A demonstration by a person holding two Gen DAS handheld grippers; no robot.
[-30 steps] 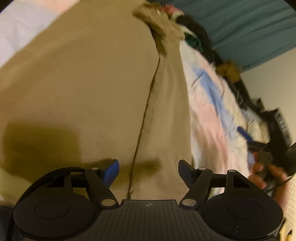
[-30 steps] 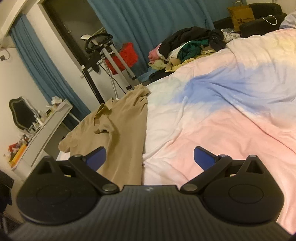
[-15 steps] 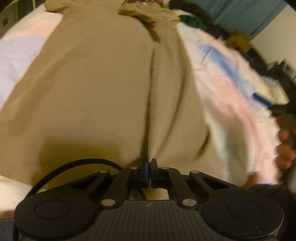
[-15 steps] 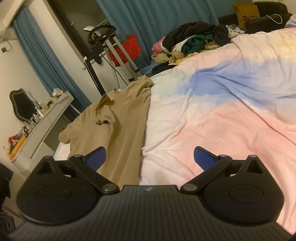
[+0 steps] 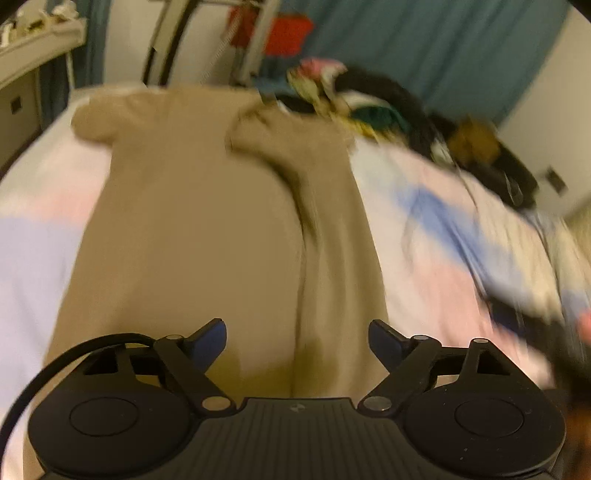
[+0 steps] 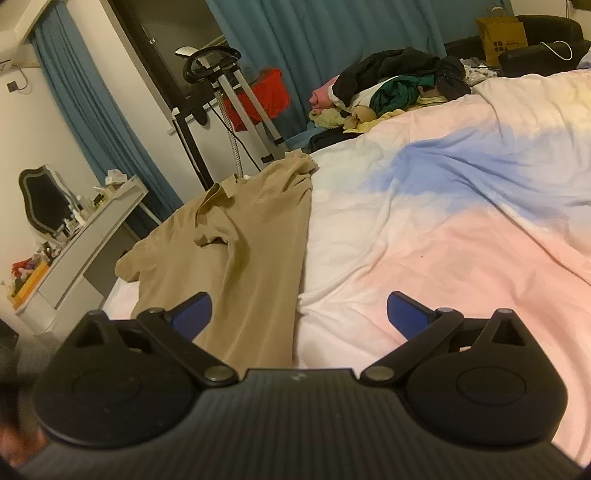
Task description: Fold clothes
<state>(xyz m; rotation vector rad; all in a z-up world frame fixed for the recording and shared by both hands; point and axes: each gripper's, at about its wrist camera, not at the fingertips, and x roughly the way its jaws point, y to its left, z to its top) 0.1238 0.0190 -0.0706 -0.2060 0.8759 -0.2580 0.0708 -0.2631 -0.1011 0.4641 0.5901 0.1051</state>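
Note:
A tan polo shirt (image 5: 207, 229) lies flat on the bed, its right side folded over toward the middle, collar at the far end. The left gripper (image 5: 297, 338) hovers open over the shirt's near hem, nothing between its blue-padded fingers. In the right wrist view the same tan polo shirt (image 6: 243, 243) stretches along the bed's left edge. The right gripper (image 6: 299, 314) stands open above the shirt's right edge and the bedsheet, holding nothing.
The bed carries a pink, white and blue duvet (image 6: 461, 221). A heap of mixed clothes (image 6: 391, 85) sits at the far end. A white dresser (image 6: 85, 251) stands to the left, an exercise machine (image 6: 221, 92) and blue curtains (image 6: 332, 33) beyond the bed.
The left gripper was open, shut on the shirt's fold near the hem half a second ago, and is open again now, drawn back and raised. The right gripper stayed open and barely shifted.

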